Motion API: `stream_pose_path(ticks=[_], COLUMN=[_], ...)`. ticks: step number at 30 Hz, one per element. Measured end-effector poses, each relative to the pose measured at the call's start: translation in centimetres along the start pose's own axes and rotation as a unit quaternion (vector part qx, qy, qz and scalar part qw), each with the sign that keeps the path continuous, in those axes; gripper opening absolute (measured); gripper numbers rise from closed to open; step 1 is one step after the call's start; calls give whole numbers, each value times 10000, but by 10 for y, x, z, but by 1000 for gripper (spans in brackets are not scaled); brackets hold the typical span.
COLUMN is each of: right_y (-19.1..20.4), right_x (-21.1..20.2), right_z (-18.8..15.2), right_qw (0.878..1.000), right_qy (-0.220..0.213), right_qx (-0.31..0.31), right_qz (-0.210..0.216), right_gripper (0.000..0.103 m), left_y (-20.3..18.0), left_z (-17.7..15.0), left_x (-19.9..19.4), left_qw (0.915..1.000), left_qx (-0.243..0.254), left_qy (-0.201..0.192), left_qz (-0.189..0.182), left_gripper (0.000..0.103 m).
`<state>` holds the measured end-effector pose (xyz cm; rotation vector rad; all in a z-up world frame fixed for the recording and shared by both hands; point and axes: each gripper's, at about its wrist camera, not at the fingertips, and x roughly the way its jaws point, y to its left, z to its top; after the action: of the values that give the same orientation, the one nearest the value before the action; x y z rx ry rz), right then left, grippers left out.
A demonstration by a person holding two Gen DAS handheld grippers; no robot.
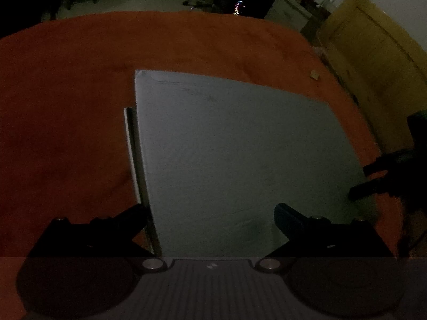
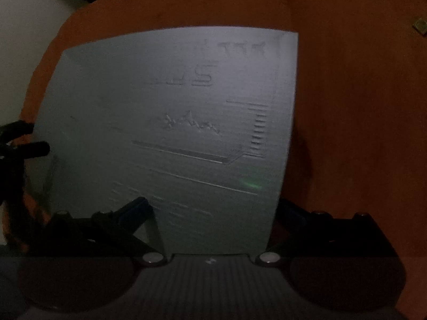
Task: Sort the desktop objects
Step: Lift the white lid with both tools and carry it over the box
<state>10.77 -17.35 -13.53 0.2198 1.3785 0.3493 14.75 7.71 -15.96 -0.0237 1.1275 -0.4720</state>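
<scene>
The scene is dim. A large pale grey sheet or flat board (image 1: pixel 234 154) lies on the orange tablecloth (image 1: pixel 66 106); in the right wrist view (image 2: pixel 165 122) it carries faint embossed print and lines. My left gripper (image 1: pixel 210 213) is open, its fingers spread over the sheet's near left edge. My right gripper (image 2: pixel 213 210) is open, its fingers straddling the sheet's near right part. Each gripper shows as dark fingers at the other view's edge: the right one (image 1: pixel 373 181), the left one (image 2: pixel 26 138). A thin strip (image 1: pixel 130 149) peeks out along the sheet's left edge.
A small tan scrap (image 1: pixel 314 74) lies on the cloth beyond the sheet and also shows in the right wrist view (image 2: pixel 420 25). A yellow-brown door or cabinet (image 1: pixel 373 66) stands past the table's right side. Dark furniture stands on the floor behind.
</scene>
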Motion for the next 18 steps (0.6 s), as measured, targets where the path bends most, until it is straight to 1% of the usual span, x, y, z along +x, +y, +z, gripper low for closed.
stream_pose_path(ticks=[3, 6, 8, 10, 11, 13, 15, 18], right_y=[4, 3, 6, 4, 3, 4, 1, -3], right_x=[1, 3, 4, 6, 7, 8, 8, 9], right_z=[5, -1, -4, -1, -1, -1, -5, -4], right_qw=[10000, 10000, 9999, 9999, 9999, 9999, 9998, 9998], right_qy=[-33, -58, -96, -108, -115, -154, -174, -201], right_qx=[-24, -18, -55, -39, -29, -60, -73, 5], right_qz=[-49, -60, -71, -40, -27, -39, -49, 42], right_gripper=[103, 103, 103, 103, 103, 103, 103, 103], left_y=[-7, -12, -14, -14, -14, -15, -19, -24], left_z=[-4, -7, -5, -7, -9, -11, -10, -8], left_x=[-6, -18, -19, -16, -13, -15, -22, -33], left_qw=[9998, 9991, 9982, 9972, 9975, 9994, 9994, 9991], left_qx=[129, 303, 434, 487, 429, 205, 139, 186], left_qy=[-49, -177, -217, -173, -136, -145, -187, -305], left_qz=[105, 233, 349, 540, 539, 219, 241, 247], left_gripper=[102, 102, 102, 102, 102, 102, 102, 102])
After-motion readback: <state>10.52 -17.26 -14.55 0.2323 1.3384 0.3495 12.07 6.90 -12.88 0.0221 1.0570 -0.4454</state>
